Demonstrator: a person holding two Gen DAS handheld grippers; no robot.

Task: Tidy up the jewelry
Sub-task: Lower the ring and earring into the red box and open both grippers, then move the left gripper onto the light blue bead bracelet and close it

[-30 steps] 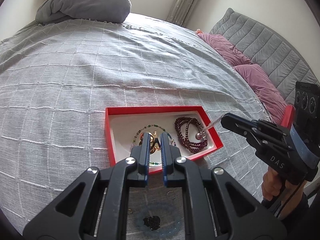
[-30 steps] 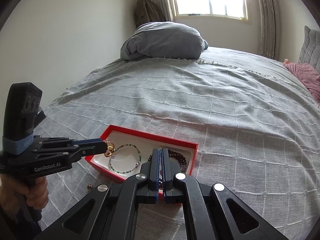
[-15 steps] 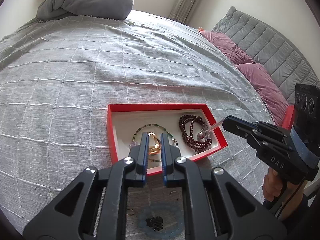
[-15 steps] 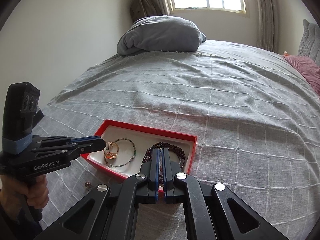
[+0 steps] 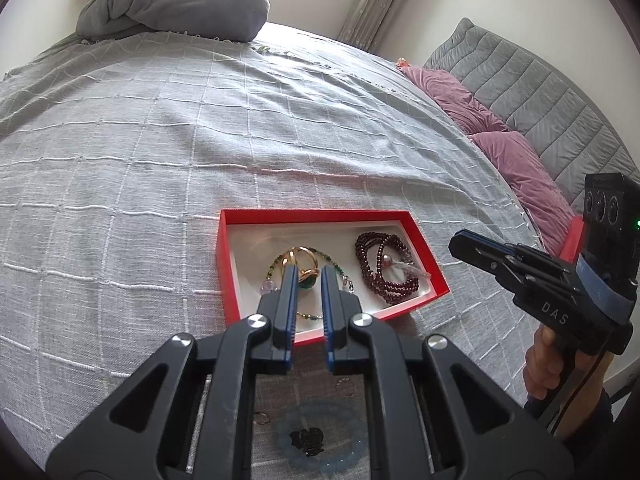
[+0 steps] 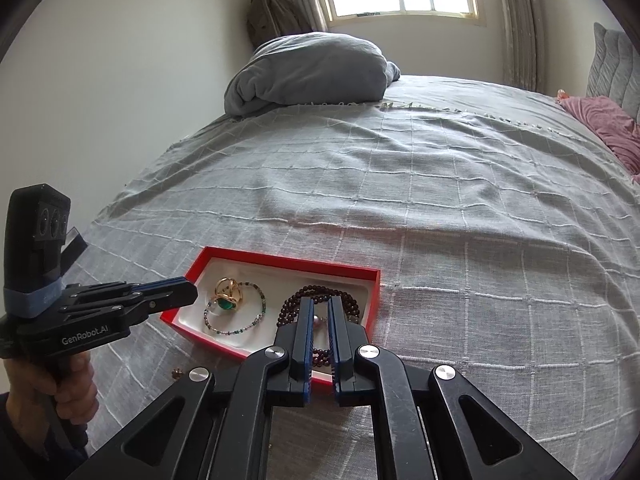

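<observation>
Red tray (image 5: 424,240) on the bed holds the jewelry: gold ring (image 5: 302,266), dark bead bracelet (image 5: 384,276). My left tool (image 5: 306,276) stands narrow and empty; my right tool (image 6: 319,312) is opening, nothing between. Small pieces beside the tray could sink into the blanket folds.

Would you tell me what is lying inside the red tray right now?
Inside the red tray: a gold ring on a green beaded bracelet, and dark red beads. Gripper fingers cover parts.

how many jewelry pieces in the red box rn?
3 clear ones: gold ring with a green stone at left, thin beaded bracelet looped around it, dark red bead strand at right. Grippers may hide more.
</observation>
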